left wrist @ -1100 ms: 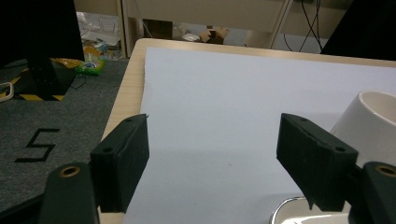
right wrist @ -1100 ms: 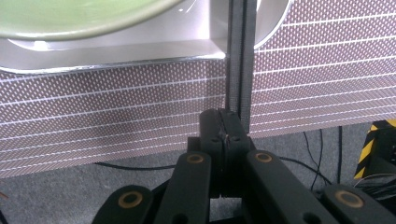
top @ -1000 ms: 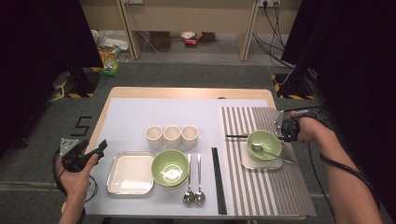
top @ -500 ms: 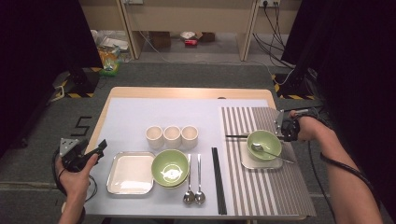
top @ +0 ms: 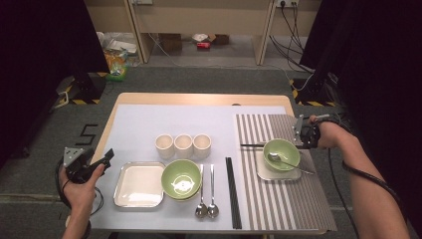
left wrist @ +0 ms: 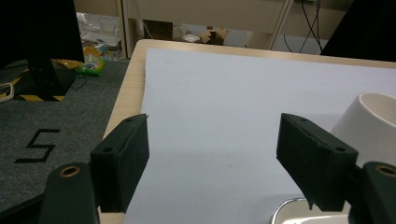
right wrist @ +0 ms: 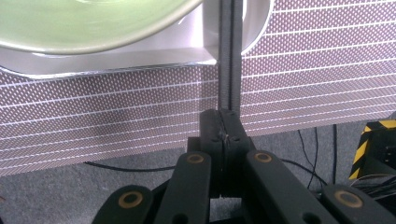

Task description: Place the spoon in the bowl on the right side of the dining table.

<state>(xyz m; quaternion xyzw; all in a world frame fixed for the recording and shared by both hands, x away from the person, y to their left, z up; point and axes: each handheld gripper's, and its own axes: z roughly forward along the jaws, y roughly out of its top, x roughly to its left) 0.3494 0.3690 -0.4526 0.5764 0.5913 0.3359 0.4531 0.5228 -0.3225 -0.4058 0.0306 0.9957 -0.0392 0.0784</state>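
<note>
My right gripper (top: 299, 138) hovers at the right edge of the striped placemat (top: 283, 209), shut on the end of black chopsticks (top: 251, 145). They reach left past a green bowl (top: 281, 152) that holds a spoon (top: 276, 159) and sits on a small square plate (top: 267, 173). In the right gripper view the jaws (right wrist: 223, 123) pinch the chopsticks (right wrist: 229, 56), which run over the plate (right wrist: 140, 52) beside the bowl (right wrist: 84, 23). My left gripper (top: 105, 158) is held off the table's left edge, open and empty (left wrist: 215, 154).
On the pale blue mat (top: 144, 124) stand three white cups (top: 183, 146), a square plate (top: 139, 184), stacked green bowls (top: 181, 178), two spoons (top: 206, 191) and a second pair of black chopsticks (top: 233, 194). A cup (left wrist: 369, 126) lies right of my left jaws.
</note>
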